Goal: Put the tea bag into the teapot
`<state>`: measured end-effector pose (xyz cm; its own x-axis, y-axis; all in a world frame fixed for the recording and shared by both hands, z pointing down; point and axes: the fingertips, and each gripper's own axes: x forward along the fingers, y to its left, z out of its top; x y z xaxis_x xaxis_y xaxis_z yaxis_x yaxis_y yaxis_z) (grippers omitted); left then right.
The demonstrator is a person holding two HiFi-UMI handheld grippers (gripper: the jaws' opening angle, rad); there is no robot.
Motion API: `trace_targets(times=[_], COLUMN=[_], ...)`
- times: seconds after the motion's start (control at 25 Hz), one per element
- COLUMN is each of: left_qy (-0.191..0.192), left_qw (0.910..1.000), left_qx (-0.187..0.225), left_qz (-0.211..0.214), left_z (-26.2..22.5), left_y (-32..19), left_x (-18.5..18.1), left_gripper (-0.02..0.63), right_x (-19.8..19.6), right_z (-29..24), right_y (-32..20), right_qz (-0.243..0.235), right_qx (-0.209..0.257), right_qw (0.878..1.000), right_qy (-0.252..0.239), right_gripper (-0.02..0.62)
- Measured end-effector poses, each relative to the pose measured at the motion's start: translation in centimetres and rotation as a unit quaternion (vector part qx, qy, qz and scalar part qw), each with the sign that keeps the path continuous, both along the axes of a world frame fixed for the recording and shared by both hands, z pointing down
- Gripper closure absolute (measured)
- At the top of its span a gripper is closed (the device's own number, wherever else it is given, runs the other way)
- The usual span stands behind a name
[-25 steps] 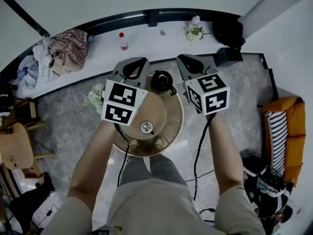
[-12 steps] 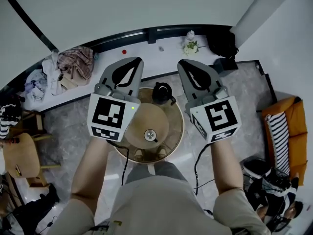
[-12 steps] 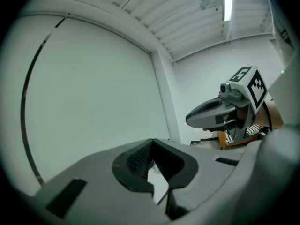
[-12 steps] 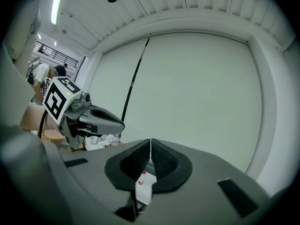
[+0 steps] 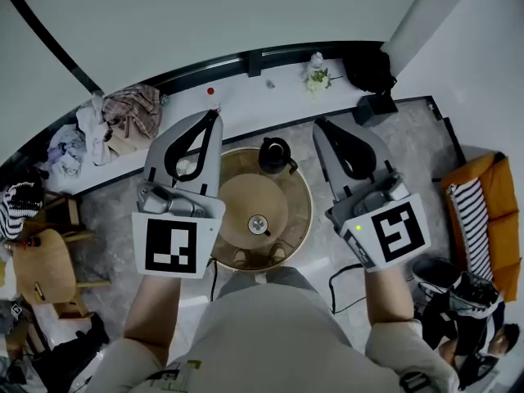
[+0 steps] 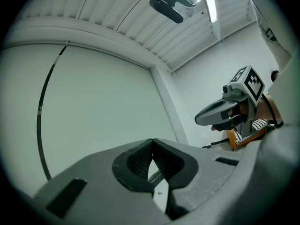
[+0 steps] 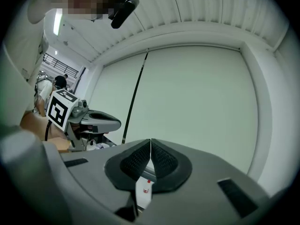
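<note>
- Grey marbled floor (image 5: 106, 211) underfoot, with a round table (image 5: 304, 211) at the centre of the head view and a pale wooden disc (image 5: 241, 203) lying on its top.
- Dark teapot (image 5: 274, 155) upright at the table's far edge, just beyond the disc; whether lidded, hard to tell from above.
- Small round metal piece (image 5: 259, 223) resting on the disc, apart from the pot.
- No tea bag to be made out on the table or in either gripper view.
- Left gripper (image 5: 214, 115) raised to the left of the teapot, tips aimed at the pale wall (image 5: 246, 6); pads (image 6: 136, 161) pressed together with nothing between them.
- Right gripper (image 5: 321, 125) raised to the right of the pot in the same pose; pads (image 7: 161, 161) likewise closed on nothing.
- Judged from this: task not yet begun, with no bag in hand and both tools clear of the table.
- Left to do, as far as can be told: finding the bag, taking it up, carrying it over and dropping it into the pot.
- Farther out: white ledge (image 5: 246, 80) along the wall carrying a red-capped bottle (image 5: 211, 92) and flowers (image 5: 318, 74); heap of clothing (image 5: 123, 113) at left; orange seat (image 5: 491, 219) at right.
</note>
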<state>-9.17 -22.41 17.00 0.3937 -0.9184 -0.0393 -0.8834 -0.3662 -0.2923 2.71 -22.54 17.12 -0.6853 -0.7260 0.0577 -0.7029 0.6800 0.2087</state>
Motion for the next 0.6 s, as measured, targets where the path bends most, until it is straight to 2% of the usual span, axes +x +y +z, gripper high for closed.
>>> trace_targets(times=[0.2,0.48,0.6], left_qy=[0.005,-0.006,-0.008], left_qw=[0.9999,0.9992,0.999], left_qx=[-0.014,-0.031,-0.035], left_qz=[0.007,0.022,0.026], left_z=[0.2,1.4,1.8], left_y=[2.3,5.1,5.8], left_x=[0.3,0.9,0.9], left_gripper=[0.598,0.598,0.598], right_x=[0.1,1.0,1.0], right_z=[-1.3,-1.0,-0.2], right_y=[2.6,4.6,4.8], right_qz=[0.0,0.017,0.018], right_qx=[0.002,0.024,0.013], right_qw=[1.0,0.999,1.0], right_qy=[-0.007,0.016,0.016], right_gripper=[0.584,0.584,0.584])
